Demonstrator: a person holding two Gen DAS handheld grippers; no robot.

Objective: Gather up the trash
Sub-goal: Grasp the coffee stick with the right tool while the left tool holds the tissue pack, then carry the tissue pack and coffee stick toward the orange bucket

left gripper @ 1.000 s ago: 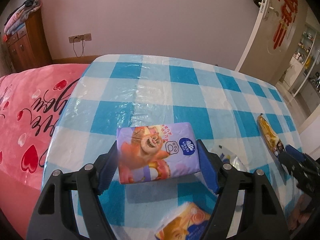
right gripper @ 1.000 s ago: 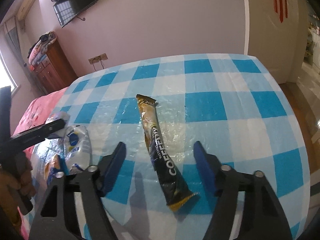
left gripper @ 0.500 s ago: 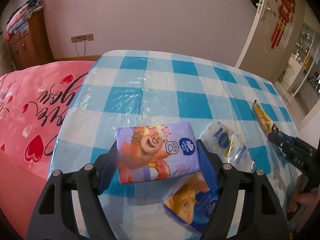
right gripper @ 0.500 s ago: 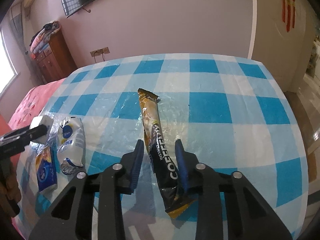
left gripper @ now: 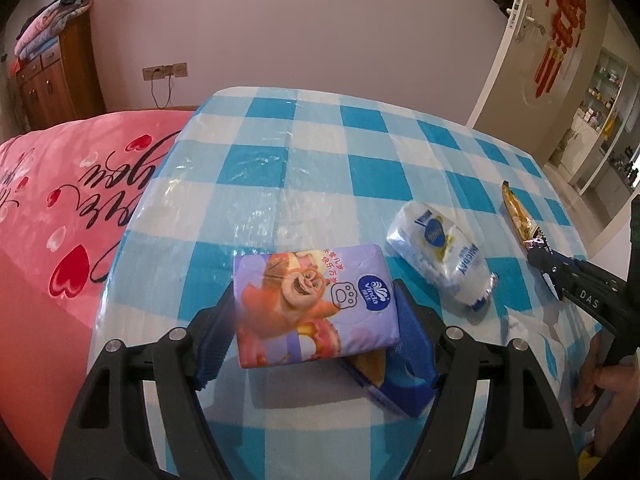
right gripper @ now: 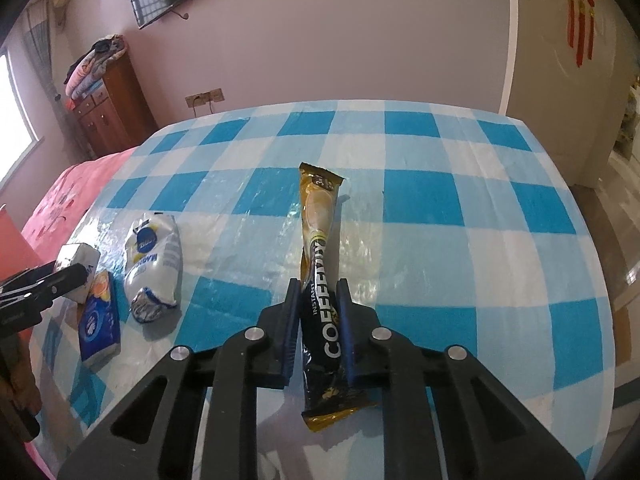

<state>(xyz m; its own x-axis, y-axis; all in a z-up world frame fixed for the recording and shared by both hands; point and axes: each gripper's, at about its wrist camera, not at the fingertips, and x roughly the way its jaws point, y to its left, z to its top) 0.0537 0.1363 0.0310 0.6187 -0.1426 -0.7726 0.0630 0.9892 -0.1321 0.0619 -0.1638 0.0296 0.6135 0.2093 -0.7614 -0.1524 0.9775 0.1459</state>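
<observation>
The table (right gripper: 460, 216), under a blue-checked cloth with a slick plastic cover, spreads ahead of both claws, and no bin or bag shows in either view, so where the trash ends up is unknown. The left claw (left gripper: 316, 316) is clamped on a purple tissue pack (left gripper: 314, 304), pads pressing its two short sides, the pack held clear of the cloth. Just below and behind that pack lies a blue and orange tissue pack (right gripper: 98, 316), and off to the right of the left claw a crumpled white wrapper (left gripper: 440, 256) rests on the cloth. The right claw (right gripper: 318, 328) has just been closing and is now pinched on a long coffee sachet (right gripper: 320, 280) at its dark lower half, the gold end stretching away ahead.

The risks, as I judge them: the soft pack may bulge and squirt out if the squeeze shifts. The sachet is thin and glossy, gripped across its narrow width, so it may twist, droop or slide free on lifting. Its far end may also drag on the cover.
</observation>
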